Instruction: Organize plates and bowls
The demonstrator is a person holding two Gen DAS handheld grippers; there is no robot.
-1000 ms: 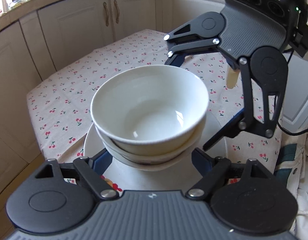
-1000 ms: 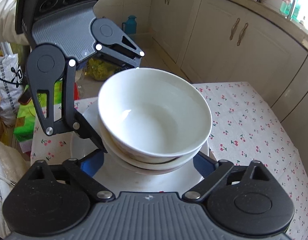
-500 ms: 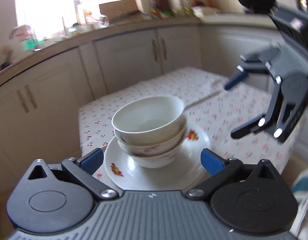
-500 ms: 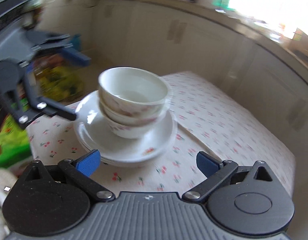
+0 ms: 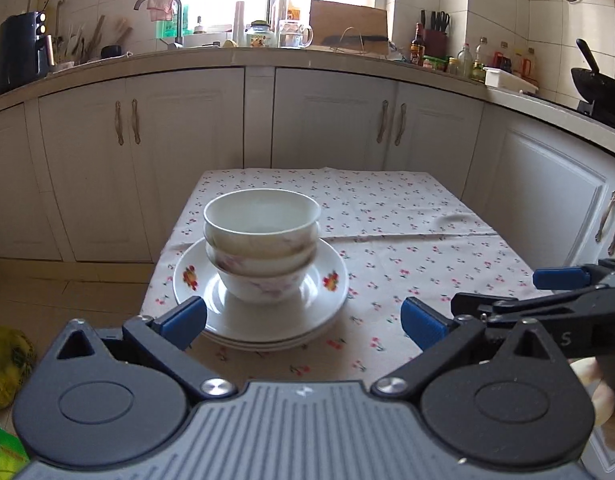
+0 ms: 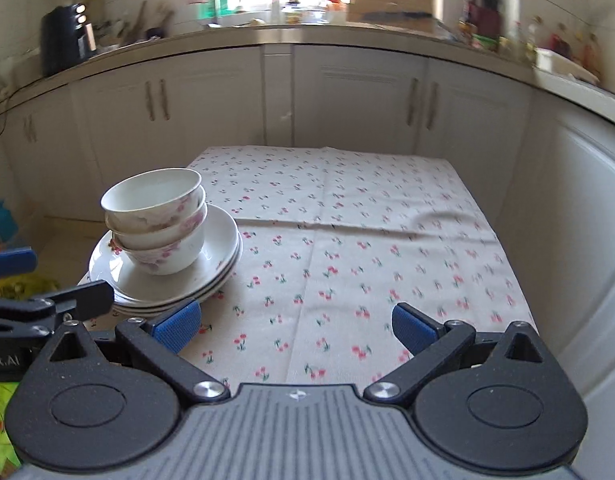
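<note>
The left gripper (image 5: pixel 303 322) is standing wide, its blue-padded fingertips (image 5: pixel 185 316) holding nothing, and is hanging just short of the dishes. Directly ahead at twelve o'clock, the stack of white ceramic bowls with pink flower prints (image 5: pixel 262 246) is sitting nested and upright on the stack of white round plates with fruit decals (image 5: pixel 331 280), which is resting on the table covered by a cream cloth printed with small cherries (image 5: pixel 407 256), near its left edge. At three o'clock in the left wrist view, the right gripper (image 5: pixel 547 292) is showing side-on.

The right gripper (image 6: pixel 295 326) is likewise spread wide and gripping nothing, hanging over bare cloth (image 6: pixel 367 248). From it, the bowls (image 6: pixel 157 220) and plates (image 6: pixel 223 248) are lying at ten o'clock, well clear of its fingers. White kitchen cabinets (image 5: pixel 319 120) are standing beyond the table at twelve o'clock.
</note>
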